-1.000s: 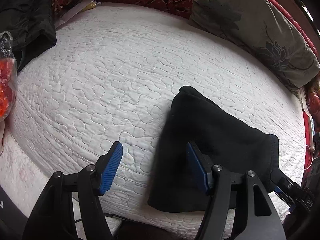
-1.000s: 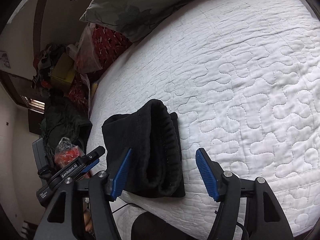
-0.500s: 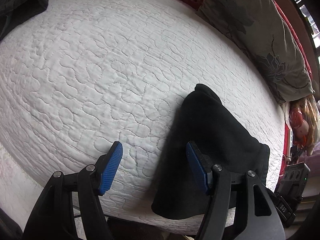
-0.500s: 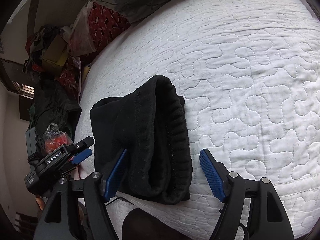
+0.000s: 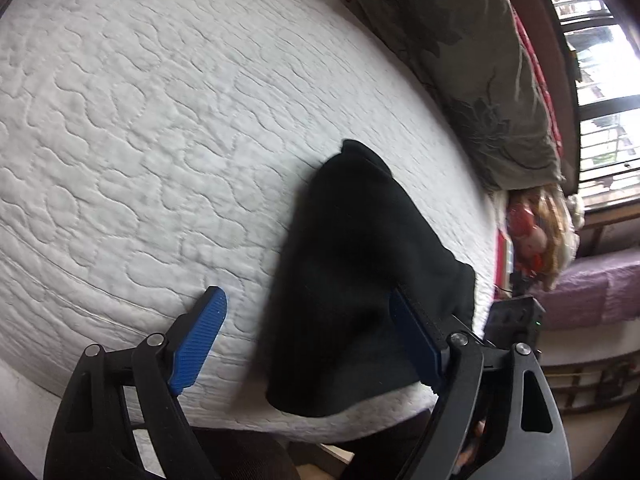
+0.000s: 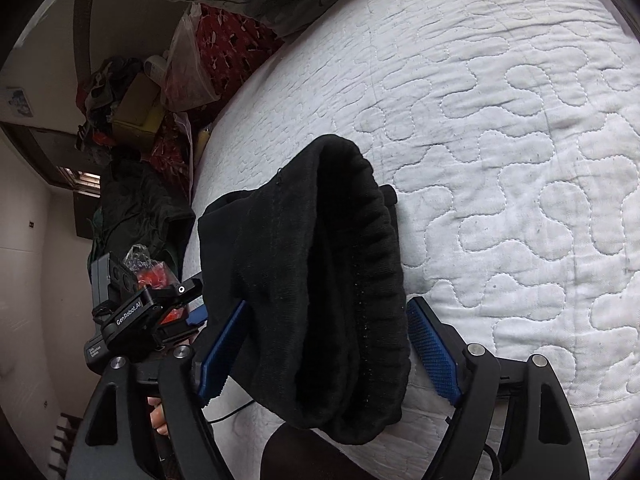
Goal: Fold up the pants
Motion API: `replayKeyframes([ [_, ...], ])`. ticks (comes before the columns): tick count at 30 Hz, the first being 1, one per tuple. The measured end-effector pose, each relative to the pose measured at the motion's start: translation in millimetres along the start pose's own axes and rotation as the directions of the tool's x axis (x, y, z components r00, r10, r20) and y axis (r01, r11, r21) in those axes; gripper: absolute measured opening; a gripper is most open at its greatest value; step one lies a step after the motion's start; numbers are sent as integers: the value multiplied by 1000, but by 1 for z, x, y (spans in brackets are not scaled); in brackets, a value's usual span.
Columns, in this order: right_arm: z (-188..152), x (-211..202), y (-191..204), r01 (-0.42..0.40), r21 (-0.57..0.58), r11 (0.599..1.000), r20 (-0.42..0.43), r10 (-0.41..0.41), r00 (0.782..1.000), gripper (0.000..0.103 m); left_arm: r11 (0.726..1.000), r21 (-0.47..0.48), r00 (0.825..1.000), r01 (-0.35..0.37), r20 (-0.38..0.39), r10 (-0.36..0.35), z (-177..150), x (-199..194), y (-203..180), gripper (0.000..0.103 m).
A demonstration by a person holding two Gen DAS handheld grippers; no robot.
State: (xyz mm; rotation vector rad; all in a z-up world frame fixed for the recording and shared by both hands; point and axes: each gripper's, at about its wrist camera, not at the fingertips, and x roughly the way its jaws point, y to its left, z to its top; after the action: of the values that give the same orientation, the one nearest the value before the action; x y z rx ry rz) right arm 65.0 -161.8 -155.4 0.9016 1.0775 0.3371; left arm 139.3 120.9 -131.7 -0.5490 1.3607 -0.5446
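The black pants [image 5: 352, 280] lie folded into a thick bundle at the near edge of the white quilted bed [image 5: 160, 120]. In the right wrist view the pants [image 6: 320, 300] show the ribbed waistband along their right side. My left gripper [image 5: 308, 340] is open, its jaws wide around the bundle's left part. My right gripper [image 6: 328, 352] is open, with one blue finger on each side of the bundle's near end. Neither gripper pinches the cloth. The left gripper's body [image 6: 136, 320] shows at the left of the right wrist view.
A grey floral pillow [image 5: 460, 60] lies along the far right of the bed. Dark clothes [image 6: 136, 208], plastic bags [image 6: 188, 68] and a yellow box stand beyond the bed's left end. A window [image 5: 600, 80] and a purple-covered seat [image 5: 592, 296] are at the right.
Both grippers have moved closer to the pants and stayed open. The left view has swung right, so the window and purple seat came into view. The right fingers now straddle the bundle.
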Motion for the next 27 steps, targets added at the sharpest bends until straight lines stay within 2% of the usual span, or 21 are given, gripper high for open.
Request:
replayKeyframes([
  [1,0,0,-2,-12,7,1000,-2,12,1000,82,1000,6,999,19,-33,-18,0,3,1,85],
  [4,2,-1,-5,-36,6,999,-17,36,999,83,999,52,997,-9,-75,13,4,12,-3,85],
  [7,3,0,-7,-54,4,999,-27,54,998,83,992,130,993,-11,-117,26,5,20,-15,102],
  [10,4,-1,-8,-49,-21,999,-42,48,998,84,974,208,985,-89,-128,117,-2,27,-29,103],
  [13,4,1,-5,-55,-40,998,-57,53,997,88,960,246,981,-132,-108,163,-5,30,-28,103],
  [17,2,0,-5,-58,-49,997,-51,56,997,88,965,216,986,-146,-53,161,-6,29,-27,103],
  [20,3,1,-3,-51,-59,997,-47,48,998,88,973,158,985,-166,-7,170,-5,27,-25,103],
  [23,7,4,1,-29,-42,999,-54,27,998,88,964,179,980,-198,10,200,-5,31,-30,103],
  [25,8,5,3,-6,-36,999,-53,4,999,85,968,196,987,-158,20,158,-9,27,-35,97],
  [26,7,4,4,13,-40,999,-46,-14,999,82,972,209,994,-111,2,113,-11,27,-40,74],
  [27,6,3,6,33,-54,998,-37,-35,999,71,975,210,996,-79,-26,86,-12,29,-45,66],
])
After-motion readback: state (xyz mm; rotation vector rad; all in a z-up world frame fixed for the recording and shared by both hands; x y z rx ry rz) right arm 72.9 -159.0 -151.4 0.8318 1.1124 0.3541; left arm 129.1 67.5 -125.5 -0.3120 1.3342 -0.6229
